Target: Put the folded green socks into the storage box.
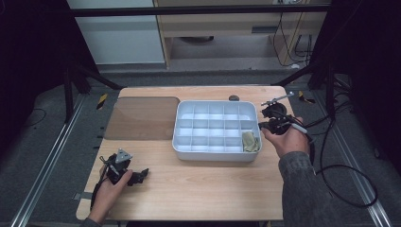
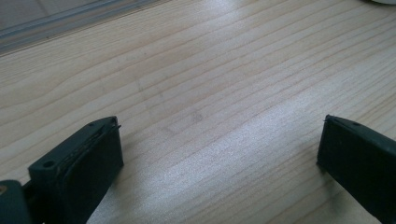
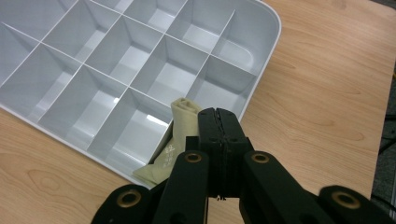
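Observation:
A white tray [image 1: 215,156] with many square compartments sits in the middle of the wooden table. A beige packet [image 1: 250,141] lies in its near right corner compartment, leaning on the wall [image 3: 180,135]. My right gripper [image 1: 265,124] hovers just right of the tray above that corner. In the right gripper view its jaws [image 3: 218,114] are pressed together with nothing between them, above the tray [image 3: 273,28] rim and the packet. My left gripper [image 1: 141,176] rests low at the table's front left. Its jaws [image 2: 219,140] stand wide apart over bare wood.
A brown translucent sheet [image 1: 142,117] lies flat on the table left of the tray. A small dark object [image 1: 234,98] sits behind the tray at the far edge. Cables [image 1: 350,189] loop on the floor to the right.

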